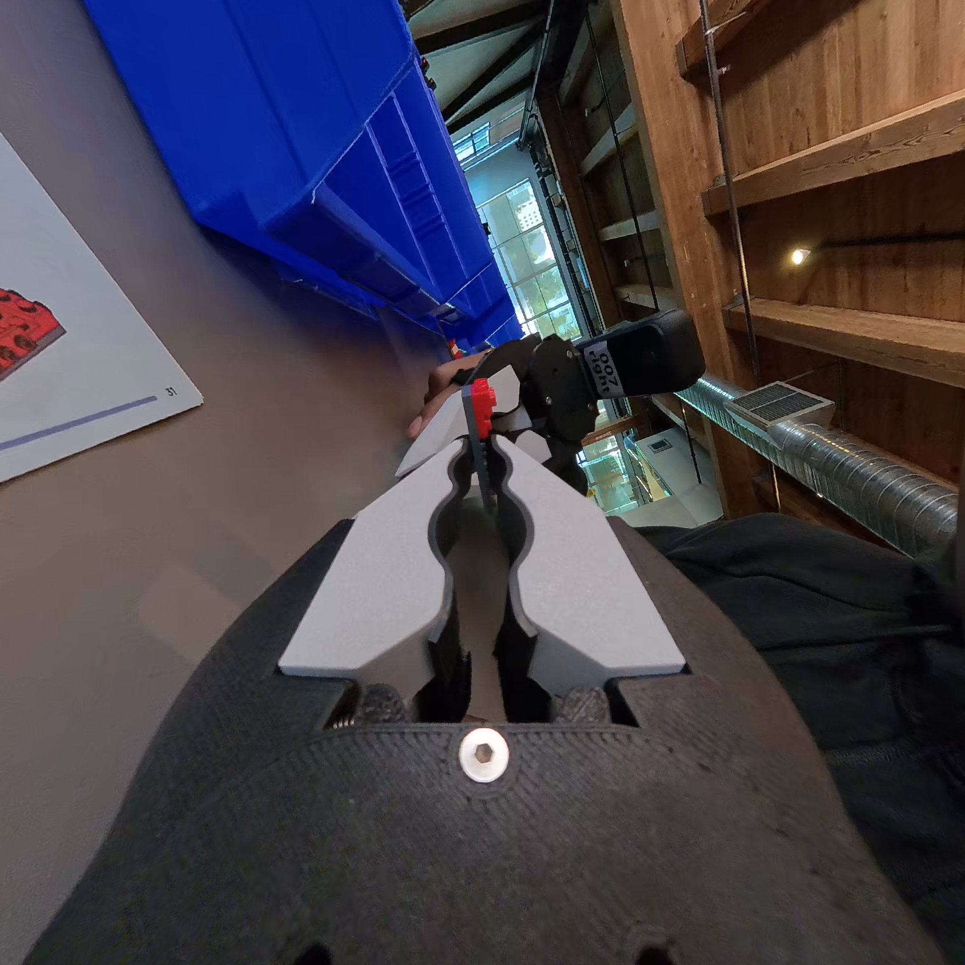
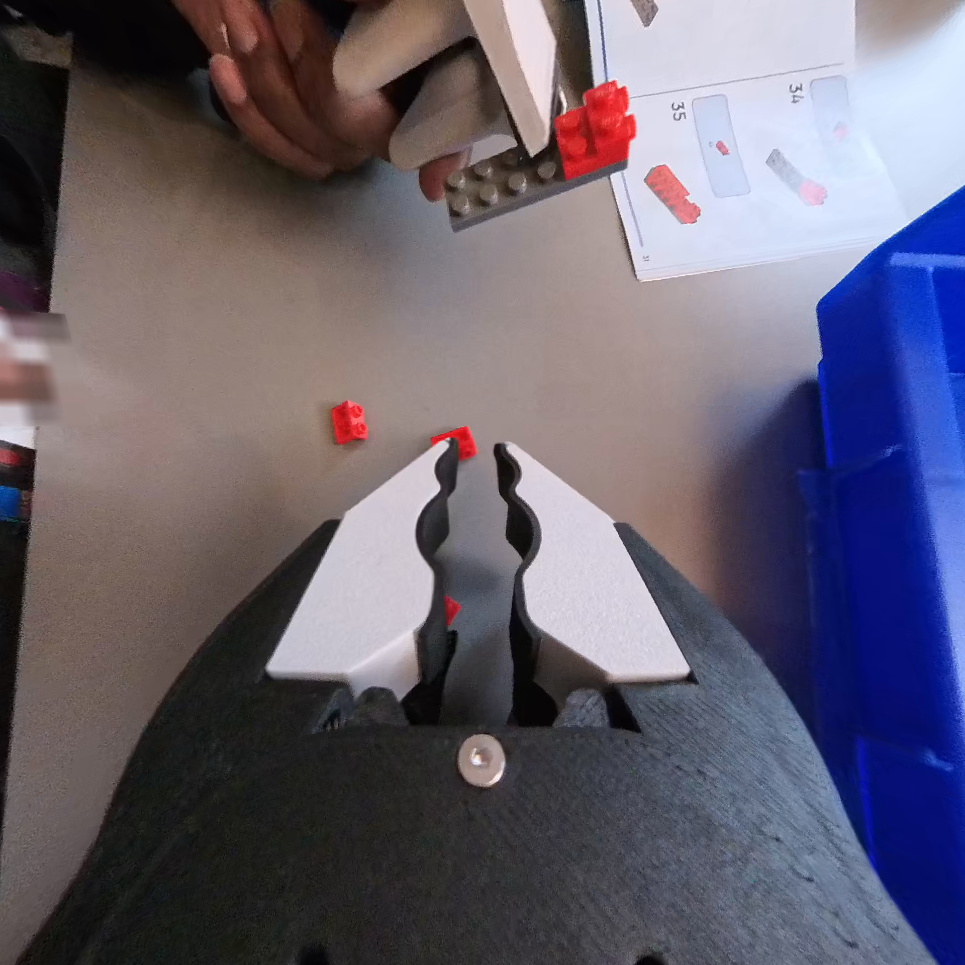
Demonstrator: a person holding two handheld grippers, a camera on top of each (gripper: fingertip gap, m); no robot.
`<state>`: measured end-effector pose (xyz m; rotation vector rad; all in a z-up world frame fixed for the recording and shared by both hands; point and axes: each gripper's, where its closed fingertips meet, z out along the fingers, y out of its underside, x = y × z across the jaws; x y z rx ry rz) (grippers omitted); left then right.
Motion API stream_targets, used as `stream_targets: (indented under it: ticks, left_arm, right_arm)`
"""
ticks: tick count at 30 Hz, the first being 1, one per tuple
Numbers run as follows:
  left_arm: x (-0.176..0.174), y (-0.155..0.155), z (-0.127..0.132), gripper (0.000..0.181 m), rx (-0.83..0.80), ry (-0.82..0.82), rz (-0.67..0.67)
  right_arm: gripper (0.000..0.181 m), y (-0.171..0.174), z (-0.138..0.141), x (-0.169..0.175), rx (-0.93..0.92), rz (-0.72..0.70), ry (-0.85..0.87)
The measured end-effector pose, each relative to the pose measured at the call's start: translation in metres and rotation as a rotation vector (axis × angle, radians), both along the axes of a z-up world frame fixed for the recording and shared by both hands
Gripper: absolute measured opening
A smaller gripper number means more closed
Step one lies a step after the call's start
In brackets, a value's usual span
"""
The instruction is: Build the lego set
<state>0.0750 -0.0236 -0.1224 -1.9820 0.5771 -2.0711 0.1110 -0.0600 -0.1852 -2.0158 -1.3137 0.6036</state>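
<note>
My left gripper [image 1: 483, 449] is shut on a grey plate [image 1: 478, 459], seen edge on, with red bricks [image 1: 483, 407] stuck on its far end. In the right wrist view the left gripper [image 2: 527, 151] holds that grey plate [image 2: 496, 190] with red bricks [image 2: 592, 133] above the table. My right gripper [image 2: 475, 449] is open and empty, low over the grey table [image 2: 235, 313]. A small red brick [image 2: 462, 441] lies by its left fingertip. Another red brick [image 2: 349, 423] lies to the left. A third red piece [image 2: 451, 610] shows between the fingers.
An open instruction booklet [image 2: 741, 156] lies at the far right and shows in the left wrist view [image 1: 78, 339]. A blue bin [image 2: 898, 470] stands to the right, and several blue bins [image 1: 313, 156] line the table. A person's hand [image 2: 292, 99] grips the left tool. There is about 9 cm between the tips of the two grippers.
</note>
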Motion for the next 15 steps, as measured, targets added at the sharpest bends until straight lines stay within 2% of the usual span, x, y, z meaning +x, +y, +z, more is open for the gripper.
stream_targets:
  ticks: [9, 13, 15]
  left_arm:
    - [0.000, -0.001, -0.001, 0.005, -0.001, 0.003, -0.004]
    - [0.000, 0.000, -0.001, 0.005, -0.001, 0.004, -0.002]
    - [0.000, 0.000, -0.001, 0.005, -0.001, 0.005, -0.002]
  right_arm:
    - [0.033, -0.012, -0.006, -0.005, 0.071, -0.018, -0.034]
    - [0.034, -0.009, -0.008, -0.006, 0.084, 0.033, -0.045]
    - [0.029, -0.006, -0.010, -0.005, 0.072, 0.055, -0.065]
